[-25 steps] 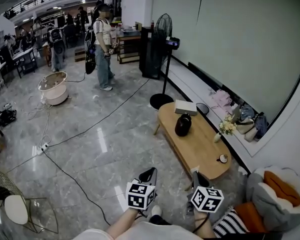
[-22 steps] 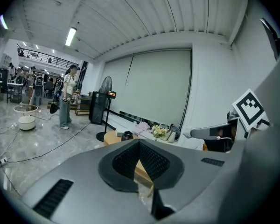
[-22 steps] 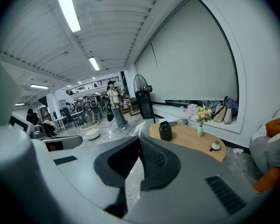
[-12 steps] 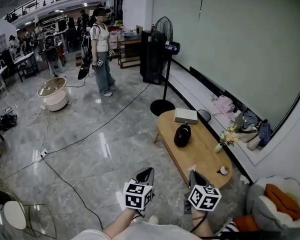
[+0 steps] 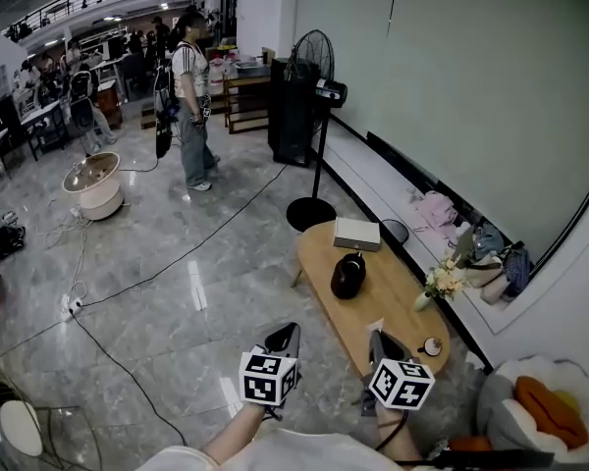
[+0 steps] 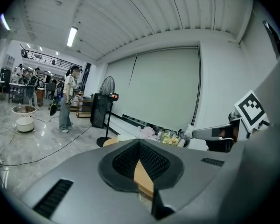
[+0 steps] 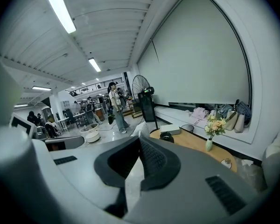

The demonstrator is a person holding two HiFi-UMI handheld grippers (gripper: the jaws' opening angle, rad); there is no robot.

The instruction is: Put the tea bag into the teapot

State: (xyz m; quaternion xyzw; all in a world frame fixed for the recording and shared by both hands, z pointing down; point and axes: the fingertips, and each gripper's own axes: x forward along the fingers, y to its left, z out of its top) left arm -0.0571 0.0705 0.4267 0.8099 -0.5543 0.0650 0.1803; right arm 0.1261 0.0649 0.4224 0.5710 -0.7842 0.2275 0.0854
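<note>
The black teapot (image 5: pixel 348 276) stands in the middle of an oval wooden coffee table (image 5: pixel 398 307), ahead and to the right in the head view. In the right gripper view the teapot (image 7: pixel 166 136) shows just past the jaws. A small white item (image 5: pixel 376 326) lies at the table's near end; I cannot tell whether it is the tea bag. My left gripper (image 5: pixel 285 339) and right gripper (image 5: pixel 381 346) are held low, side by side, short of the table. Both are shut with nothing between the jaws: left gripper (image 6: pixel 139 143), right gripper (image 7: pixel 139 136).
On the table are a white box (image 5: pixel 357 233), a vase of flowers (image 5: pixel 440 285) and a small cup (image 5: pixel 432 345). A standing fan (image 5: pixel 312 126) is behind the table. Cables (image 5: pixel 128 292) cross the shiny floor. A person (image 5: pixel 189 96) stands far off. A cushioned chair (image 5: pixel 540 410) is at the right.
The table and teapot have shifted slightly left and down in the head view as I come closer. The distant person has moved left. Both grippers stay shut and low.
</note>
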